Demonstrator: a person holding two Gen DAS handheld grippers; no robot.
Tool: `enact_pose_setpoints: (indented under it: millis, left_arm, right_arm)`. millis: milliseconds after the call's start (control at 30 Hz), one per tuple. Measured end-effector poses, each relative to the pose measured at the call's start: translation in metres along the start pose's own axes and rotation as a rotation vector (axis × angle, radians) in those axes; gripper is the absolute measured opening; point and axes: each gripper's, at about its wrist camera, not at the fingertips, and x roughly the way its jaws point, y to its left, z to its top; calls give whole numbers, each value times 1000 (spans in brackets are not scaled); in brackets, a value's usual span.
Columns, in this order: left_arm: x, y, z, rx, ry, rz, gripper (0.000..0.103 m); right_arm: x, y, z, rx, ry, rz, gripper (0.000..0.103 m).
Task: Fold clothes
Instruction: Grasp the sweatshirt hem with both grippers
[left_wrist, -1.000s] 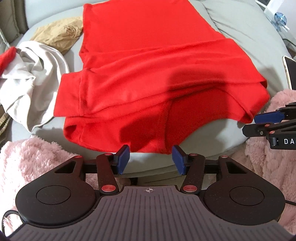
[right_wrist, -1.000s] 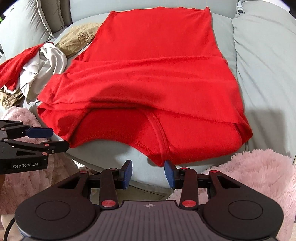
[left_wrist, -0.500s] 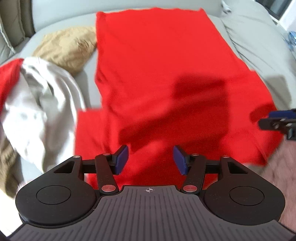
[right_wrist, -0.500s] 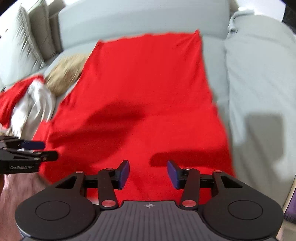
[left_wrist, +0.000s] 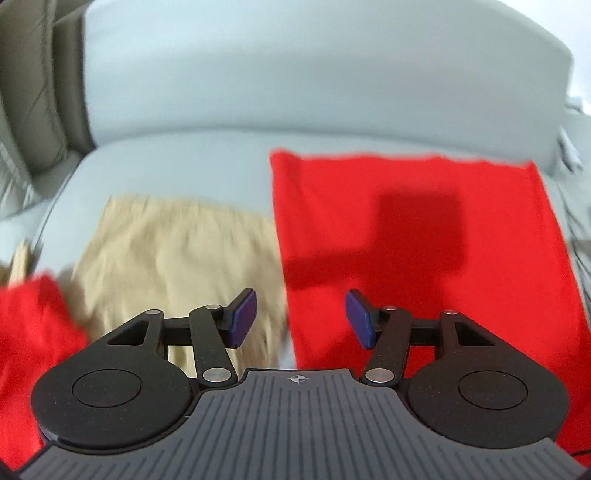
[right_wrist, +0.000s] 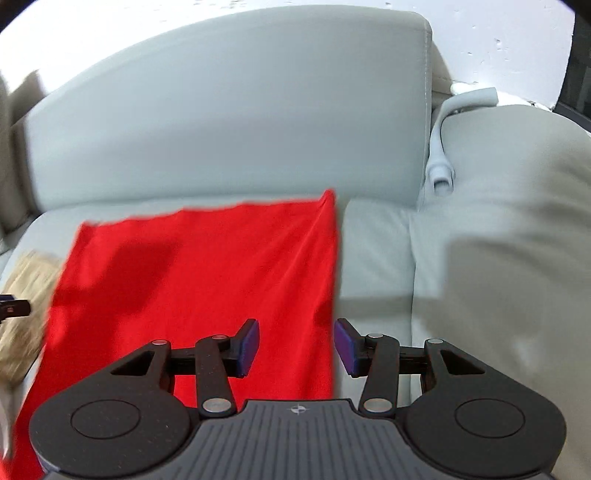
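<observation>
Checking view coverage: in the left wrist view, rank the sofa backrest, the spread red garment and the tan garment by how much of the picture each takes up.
1. Sofa backrest, largest.
2. Red garment; its lower part is hidden by the gripper.
3. Tan garment, smallest, though blurred at the edges.

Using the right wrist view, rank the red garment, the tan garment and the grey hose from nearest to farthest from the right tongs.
1. Red garment: spread on the seat directly under the open right tongs.
2. Tan garment: far left, beyond the red cloth's edge.
3. Grey hose: upper right, beside the sofa backrest.
</observation>
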Motion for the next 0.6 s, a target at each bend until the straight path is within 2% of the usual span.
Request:
enact_pose_setpoints:
  millis: [100,233,333,433,467,500,533,567,600]
  left_arm:
    - [34,5,29,10,-44,8,66]
    - [72,8,51,3,-33,35,66]
    - [97,9,63,1,-22,42,65]
    - [119,2,68,68,4,49,62]
    - [120,0,68,83,-3,44,57]
    - [121,-2,68,103,-8,18,41]
    - [121,-4,69,123,-13,-6,29]
    - [117,-10,68,145,-15,-16,4]
    - [113,-15,67,167,-18,-23,4]
  right_arm:
    - [38,-13,28,21,-48,-17,45]
    - [70,-25,53,67,-100,-31,43]
    - [98,-31,67,92,-87,-34,43]
    - [118,-32,75,76,-59,-47,42]
    - [122,-32,76,65,-54,-52,42]
    - [123,-32,78,54,-58,-48,30]
    - [124,-31,79,39,-61,-40,20]
    - [123,-28,81,9,-57,-24,6]
    - [121,-24,83,-22,-50,-28,5]
